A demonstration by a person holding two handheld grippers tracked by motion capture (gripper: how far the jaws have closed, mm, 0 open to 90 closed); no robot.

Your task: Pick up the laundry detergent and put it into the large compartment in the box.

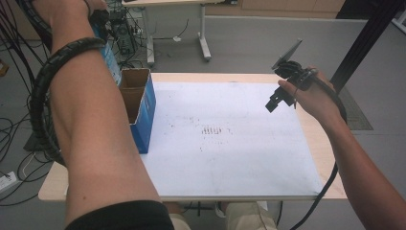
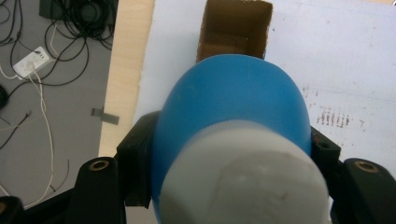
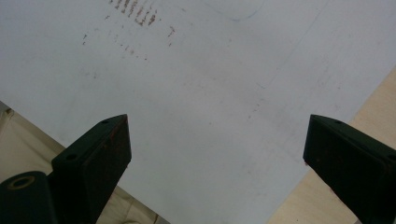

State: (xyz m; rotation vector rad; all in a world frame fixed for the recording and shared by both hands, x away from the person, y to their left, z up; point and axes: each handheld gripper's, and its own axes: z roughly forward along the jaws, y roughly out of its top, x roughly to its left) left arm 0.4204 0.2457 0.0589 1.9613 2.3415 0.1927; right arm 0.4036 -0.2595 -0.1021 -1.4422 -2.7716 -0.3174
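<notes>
left claw: my left gripper [image 2: 229, 186] is pinching a blue bottle with a white cap [image 2: 233, 154], one jaw on each side of the body. Cap end faces the camera, rounded blue end points away and down.

where the bottle is: up in the air, not on anything. In the high view it's only a blue sliver [image 1: 109, 55] past my raised left forearm [image 1: 91, 124], sitting above the open box.

the box: blue cardboard box [image 1: 142, 110] at the left edge of the white sheet [image 1: 230, 143], top flaps open, brown inside. From the left gripper view I'm looking pretty much straight down into the opening [image 2: 236, 30].

the bit that matters: the box mouth lies directly ahead of the bottle's far end, along the bottle's long axis, which runs cap-up and near vertical. So my guess is the move is just straight down. The opening peeks out past the top of the bottle rather than dead centre, so I'd probably nudge forward a touch first. Can't tell how much clearance there is over the rim.

right claw: right gripper [image 1: 282, 96] is spread wide with nothing in it, hovering over the right side of the sheet. Its own view just has both jaws [image 3: 210, 154] apart over bare paper and the table edge [image 3: 369, 112].

who's closer: left hand by a mile, the right is well apart from the box.

what could go wrong: bottle catching a flap and tipping the box, I reckon.
</notes>
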